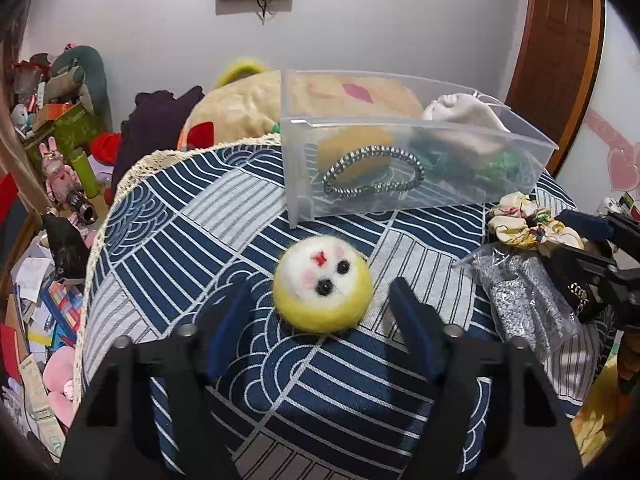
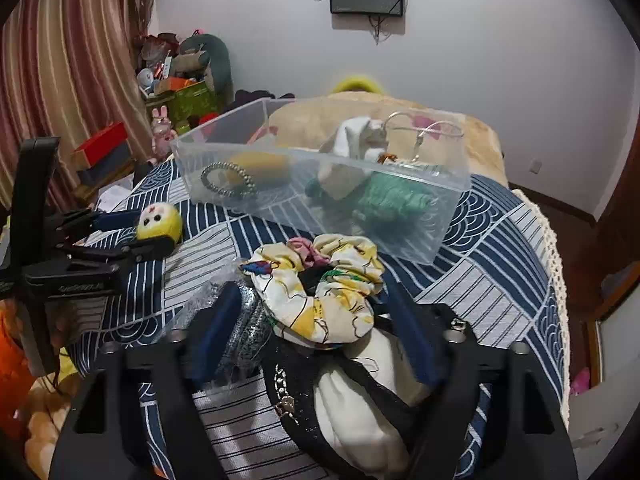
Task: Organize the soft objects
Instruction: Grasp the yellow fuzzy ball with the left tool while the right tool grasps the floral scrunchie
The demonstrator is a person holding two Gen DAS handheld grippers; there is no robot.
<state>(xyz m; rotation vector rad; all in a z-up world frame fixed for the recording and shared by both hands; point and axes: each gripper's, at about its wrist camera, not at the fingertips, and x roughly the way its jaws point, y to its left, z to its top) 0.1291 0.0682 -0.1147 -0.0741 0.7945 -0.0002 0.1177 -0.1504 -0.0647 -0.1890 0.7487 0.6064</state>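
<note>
A fuzzy round yellow-and-white felt ball with a stitched face lies on the blue wave-patterned cloth, between the spread blue-padded fingers of the left gripper, touching neither. Behind it sits a clear rigid plastic bin holding a twisted metallic hair ring. The right gripper, jaws spread, straddles a crinkled floral fabric scrunchie near the cloth's edge.

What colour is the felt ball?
Yellow with a white face, clearest in the left wrist view: felt ball.
</note>
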